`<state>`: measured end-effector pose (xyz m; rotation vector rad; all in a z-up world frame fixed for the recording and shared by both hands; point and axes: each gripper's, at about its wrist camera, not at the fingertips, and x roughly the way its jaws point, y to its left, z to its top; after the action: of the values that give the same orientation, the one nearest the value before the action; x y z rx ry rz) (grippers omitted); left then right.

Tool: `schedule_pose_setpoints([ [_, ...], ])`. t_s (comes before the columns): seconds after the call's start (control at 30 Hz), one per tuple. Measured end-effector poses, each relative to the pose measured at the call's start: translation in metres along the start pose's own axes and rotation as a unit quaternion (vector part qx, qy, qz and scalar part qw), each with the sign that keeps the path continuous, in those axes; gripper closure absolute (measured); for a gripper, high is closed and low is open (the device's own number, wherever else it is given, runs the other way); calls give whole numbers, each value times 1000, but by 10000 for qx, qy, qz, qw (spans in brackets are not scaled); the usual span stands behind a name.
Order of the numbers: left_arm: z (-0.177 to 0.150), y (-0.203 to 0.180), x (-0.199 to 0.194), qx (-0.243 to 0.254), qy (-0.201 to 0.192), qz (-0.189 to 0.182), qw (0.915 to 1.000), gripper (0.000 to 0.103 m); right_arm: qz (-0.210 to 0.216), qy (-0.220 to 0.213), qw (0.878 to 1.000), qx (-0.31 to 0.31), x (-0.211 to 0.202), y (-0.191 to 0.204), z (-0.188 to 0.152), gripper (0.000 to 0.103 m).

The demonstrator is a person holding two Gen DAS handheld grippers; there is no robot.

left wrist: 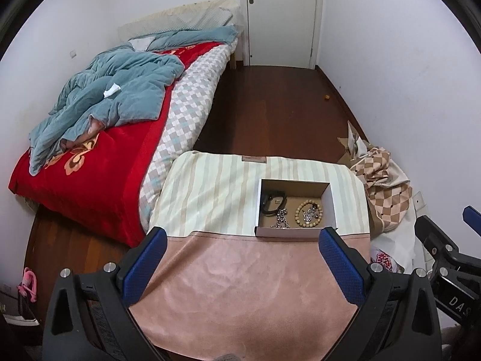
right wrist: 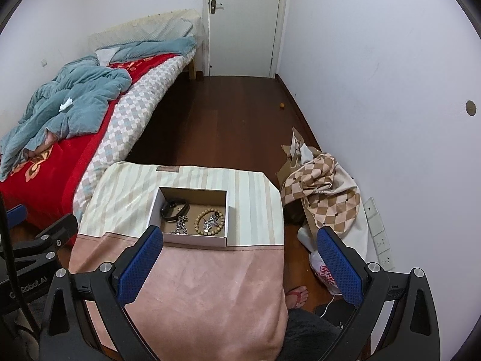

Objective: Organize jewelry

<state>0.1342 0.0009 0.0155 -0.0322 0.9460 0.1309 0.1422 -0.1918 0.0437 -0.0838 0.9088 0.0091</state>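
Observation:
An open cardboard box (left wrist: 329, 207) (right wrist: 154, 212) sits on a cloth-covered table (left wrist: 240, 273) (right wrist: 195, 285), on the striped far half. Inside lie a black wristband (left wrist: 272, 203) (right wrist: 173, 209), a silver chain (left wrist: 281, 218) (right wrist: 180, 225) and a wooden bead bracelet (left wrist: 300, 215) (right wrist: 198, 225) ringing a small silver piece (left wrist: 310, 213) (right wrist: 210, 222). My left gripper (left wrist: 243, 240) hovers open over the pink near half, short of the box. My right gripper (right wrist: 240, 240) is open too, its left finger near the box's front corner. Neither holds anything.
A bed (left wrist: 99, 162) (right wrist: 54, 162) with a red blanket and blue quilt stands at the left. Brown checked fabric and a torn carton (left wrist: 381, 186) (right wrist: 324, 186) pile up right of the table. Dark wooden floor (left wrist: 270, 105) runs to a white door (left wrist: 282, 15). A person's sandalled foot (right wrist: 297, 296) shows beside the table.

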Motion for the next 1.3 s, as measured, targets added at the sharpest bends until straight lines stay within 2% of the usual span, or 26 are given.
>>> schedule_pose_setpoints([
  [0.5, 3, -4, 3, 3, 32, -36, 10000, 0, -2, 57, 10000, -13, 10, 0, 1, 0],
  [1.3, -1, -2, 1, -50, 36, -43, 10000, 0, 16, 83, 10000, 13, 2, 2, -1, 0],
])
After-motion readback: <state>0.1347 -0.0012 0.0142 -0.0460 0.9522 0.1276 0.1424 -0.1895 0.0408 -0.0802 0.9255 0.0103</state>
